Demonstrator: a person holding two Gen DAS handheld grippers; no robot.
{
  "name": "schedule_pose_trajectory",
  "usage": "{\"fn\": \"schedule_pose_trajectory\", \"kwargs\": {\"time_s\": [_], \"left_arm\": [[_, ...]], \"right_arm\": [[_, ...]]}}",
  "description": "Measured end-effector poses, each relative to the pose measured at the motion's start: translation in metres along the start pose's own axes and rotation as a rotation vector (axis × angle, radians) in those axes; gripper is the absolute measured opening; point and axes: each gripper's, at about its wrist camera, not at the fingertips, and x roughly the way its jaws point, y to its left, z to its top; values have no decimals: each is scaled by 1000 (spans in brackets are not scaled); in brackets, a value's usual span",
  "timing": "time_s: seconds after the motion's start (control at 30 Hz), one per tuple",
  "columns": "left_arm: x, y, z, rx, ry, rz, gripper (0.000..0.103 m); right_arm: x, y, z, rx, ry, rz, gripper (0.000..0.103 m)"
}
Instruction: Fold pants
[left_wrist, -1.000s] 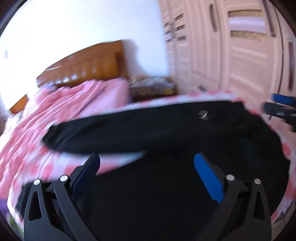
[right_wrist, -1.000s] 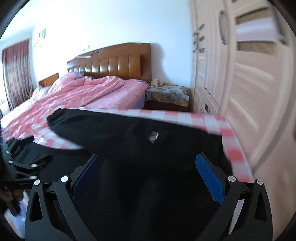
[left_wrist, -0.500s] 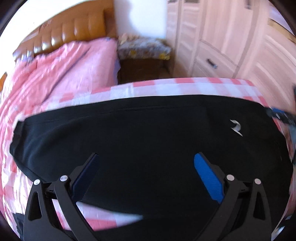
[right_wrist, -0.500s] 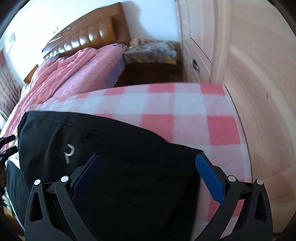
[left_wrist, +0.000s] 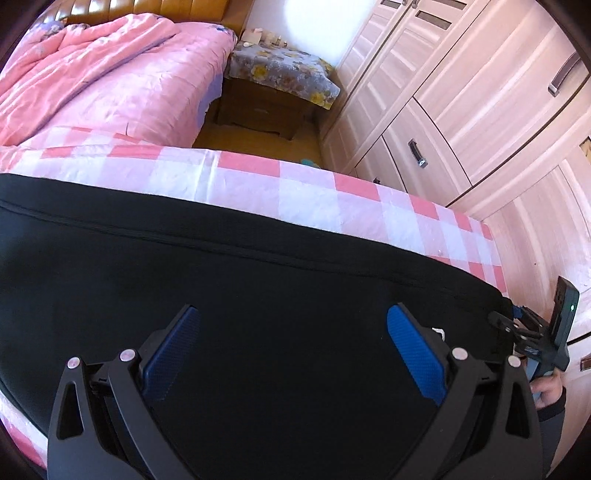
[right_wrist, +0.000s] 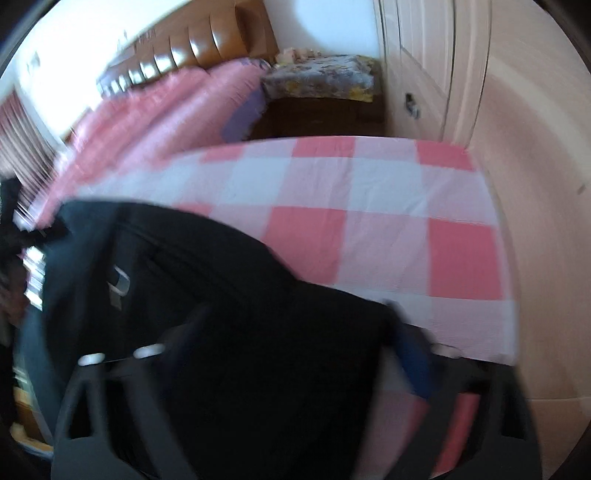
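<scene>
Black pants (left_wrist: 258, 277) lie spread across a pink-and-white checkered cloth (left_wrist: 295, 192). My left gripper (left_wrist: 293, 310) hangs just over their middle, jaws wide open, blue pads clear of the fabric. At the pants' right end sits my right gripper (left_wrist: 524, 328), held by a hand (left_wrist: 546, 395). The right wrist view is blurred: the pants (right_wrist: 221, 277) with a white logo (right_wrist: 118, 284) end in a corner that lies between the fingers of the right gripper (right_wrist: 295, 314). Its jaws are closing, and the pads still stand apart from the cloth.
A bed with a pink quilt (left_wrist: 110, 74) lies beyond the checkered cloth. A dark nightstand (left_wrist: 266, 107) under a floral cover stands beside it. Pale wardrobe doors (left_wrist: 461, 110) run along the right, close to the cloth's right edge (right_wrist: 495, 258).
The left gripper swung to the right and tipped down over the pants' middle, still open. The right gripper dipped down to the pants' corner; its picture is now blurred.
</scene>
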Motion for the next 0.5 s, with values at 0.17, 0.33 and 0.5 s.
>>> {"fn": "schedule_pose_trajectory", "kwargs": {"time_s": [0.17, 0.33, 0.5], "left_arm": [[-10, -7, -8, 84, -25, 22, 101], [-24, -37, -10, 281, -116, 57, 101], [-24, -84, -27, 857, -145, 65, 101]], "right_arm": [[-41, 31, -16, -118, -138, -48, 36], [-99, 74, -50, -197, -320, -151, 35], [-129, 90, -80, -180, -441, -158, 35]]}}
